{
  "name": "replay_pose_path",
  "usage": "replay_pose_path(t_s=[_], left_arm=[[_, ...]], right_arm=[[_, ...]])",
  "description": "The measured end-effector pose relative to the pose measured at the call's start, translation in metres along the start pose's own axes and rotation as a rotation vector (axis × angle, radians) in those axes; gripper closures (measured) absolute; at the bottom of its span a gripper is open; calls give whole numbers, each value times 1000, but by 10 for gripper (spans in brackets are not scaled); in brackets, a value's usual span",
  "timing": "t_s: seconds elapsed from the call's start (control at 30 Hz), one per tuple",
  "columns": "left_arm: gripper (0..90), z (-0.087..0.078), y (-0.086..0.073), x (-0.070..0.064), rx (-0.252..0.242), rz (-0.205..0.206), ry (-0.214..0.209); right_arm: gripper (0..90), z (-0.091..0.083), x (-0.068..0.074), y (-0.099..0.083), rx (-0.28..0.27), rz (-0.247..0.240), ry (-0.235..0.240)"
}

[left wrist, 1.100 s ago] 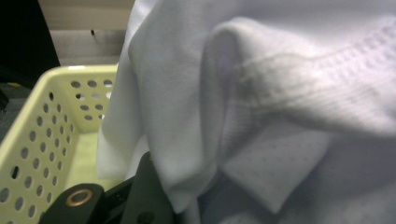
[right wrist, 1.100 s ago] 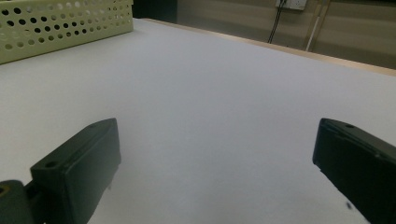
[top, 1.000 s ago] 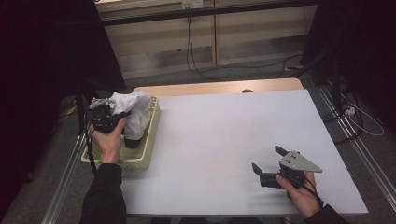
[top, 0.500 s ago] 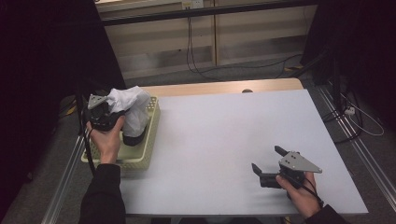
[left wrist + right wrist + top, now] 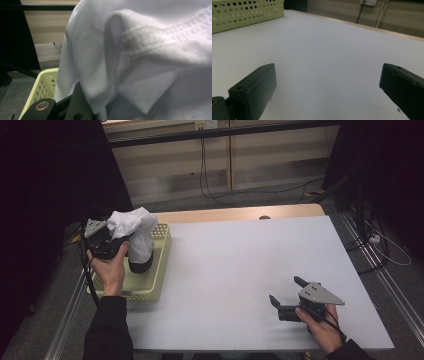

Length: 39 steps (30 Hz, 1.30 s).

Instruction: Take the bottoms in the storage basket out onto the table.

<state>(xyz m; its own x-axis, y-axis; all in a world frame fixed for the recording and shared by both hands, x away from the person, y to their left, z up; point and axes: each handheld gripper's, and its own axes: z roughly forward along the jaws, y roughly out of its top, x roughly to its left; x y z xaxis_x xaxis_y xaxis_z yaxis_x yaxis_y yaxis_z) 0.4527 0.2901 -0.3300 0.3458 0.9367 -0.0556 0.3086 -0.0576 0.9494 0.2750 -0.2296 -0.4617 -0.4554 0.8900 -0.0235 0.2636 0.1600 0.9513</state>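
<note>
A white cloth (image 5: 134, 229) hangs bunched above the pale yellow perforated basket (image 5: 159, 281) at the table's left edge. My left gripper (image 5: 121, 243) is shut on the cloth from its left side, held in a hand over the basket. In the left gripper view the white cloth (image 5: 140, 55) drapes over one black jaw and hides the fingertips, with the basket's rim (image 5: 46, 86) below. My right gripper (image 5: 286, 290) rests low near the table's front right, open, with bare table between its jaws (image 5: 327, 77).
The white table (image 5: 240, 255) has a wooden strip along its far edge. A dark shape (image 5: 140, 266) sits in the basket under the cloth; I cannot tell what it is. The basket's side (image 5: 244, 12) shows far left. Cables and wooden cabinets lie beyond.
My left gripper has moved slightly left and up with the white cloth. The right gripper has stayed still.
</note>
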Motion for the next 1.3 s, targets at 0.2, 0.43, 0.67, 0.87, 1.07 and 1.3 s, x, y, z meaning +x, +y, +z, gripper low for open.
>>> replay_pose_path(t_s=[0.2,0.43,0.67,0.87,1.07,1.3], left_arm=[[678,-6,5,-1,-33,3,-7],[678,-14,13,-8,-63,20,-26],[678,-17,18,-14,-76,32,-41],[678,-23,23,-18,-96,31,-58],[678,-30,29,-24,-114,44,-79],[678,-40,39,-38,-139,78,-114]], right_arm=[[5,0,0,0,1,2,1],[6,0,0,0,1,-1,4],[6,0,0,0,0,1,8],[6,0,0,0,2,-1,7],[6,0,1,0,4,-1,9],[6,0,1,0,4,-4,10]])
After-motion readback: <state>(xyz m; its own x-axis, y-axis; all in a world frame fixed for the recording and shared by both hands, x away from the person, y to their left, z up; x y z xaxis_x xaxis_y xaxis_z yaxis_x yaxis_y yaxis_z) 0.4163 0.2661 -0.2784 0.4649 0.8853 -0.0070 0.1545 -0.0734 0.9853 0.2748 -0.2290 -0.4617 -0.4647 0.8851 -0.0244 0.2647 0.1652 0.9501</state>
